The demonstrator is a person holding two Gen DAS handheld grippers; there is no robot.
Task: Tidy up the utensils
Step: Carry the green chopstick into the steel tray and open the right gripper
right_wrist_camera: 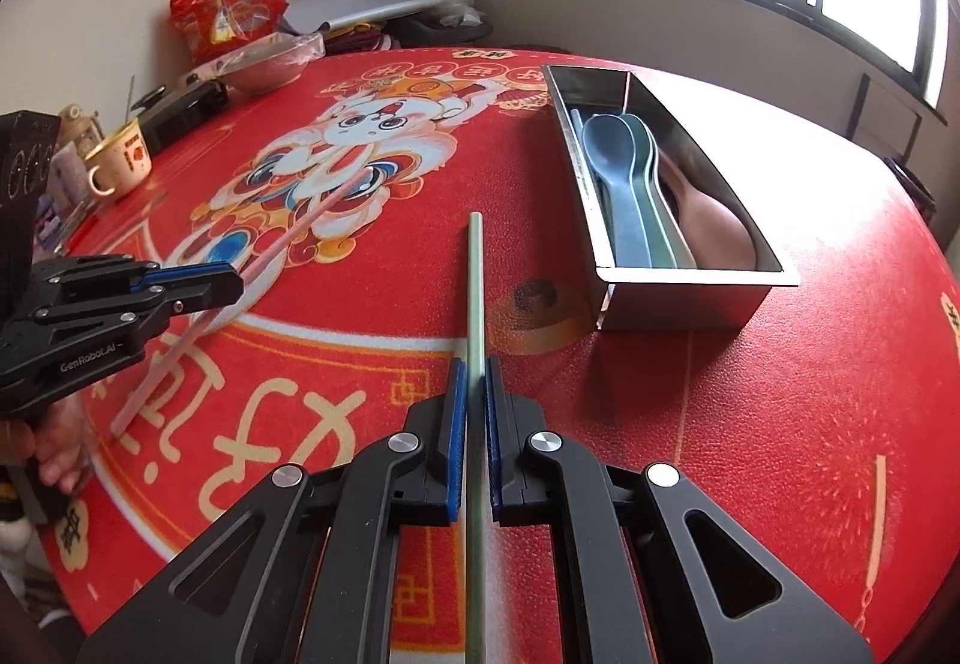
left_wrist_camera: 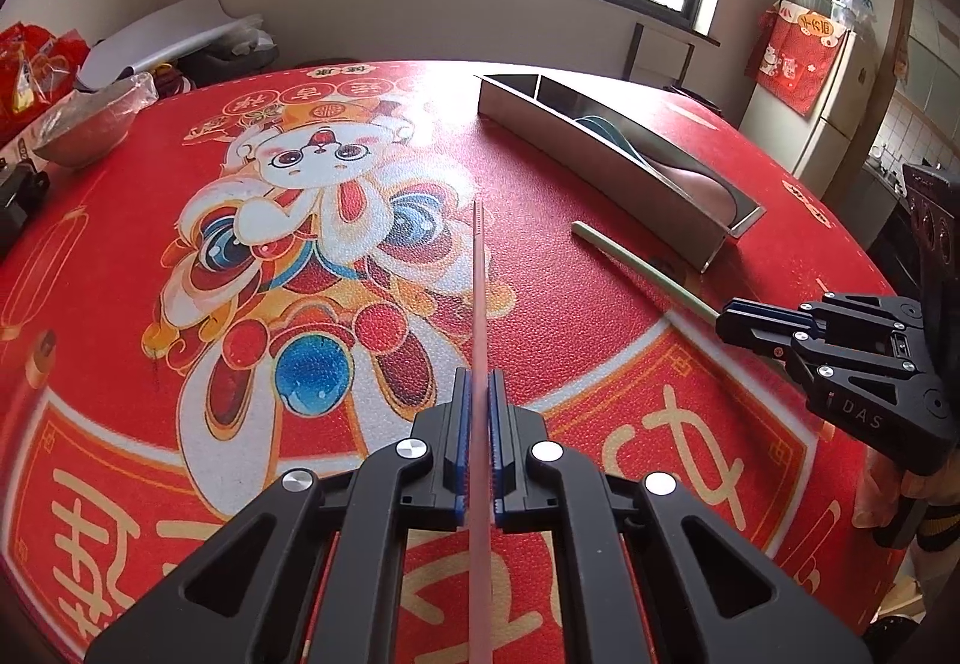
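Left gripper [left_wrist_camera: 478, 394]: fingers clamped on a pink chopstick [left_wrist_camera: 479, 292], which runs forward between the blue pads over the red printed tabletop [left_wrist_camera: 600, 364]. Right gripper [right_wrist_camera: 474, 388]: fingers clamped on a pale green chopstick [right_wrist_camera: 475, 274], likewise pointing forward; whether either chopstick's tip touches the tabletop cannot be told. A steel divided tray [right_wrist_camera: 690, 298] stands on the tabletop ahead and to the right of both grippers, holding a blue spoon [right_wrist_camera: 612, 166], a green spoon and a pink spoon [right_wrist_camera: 720, 220] in its near compartment.
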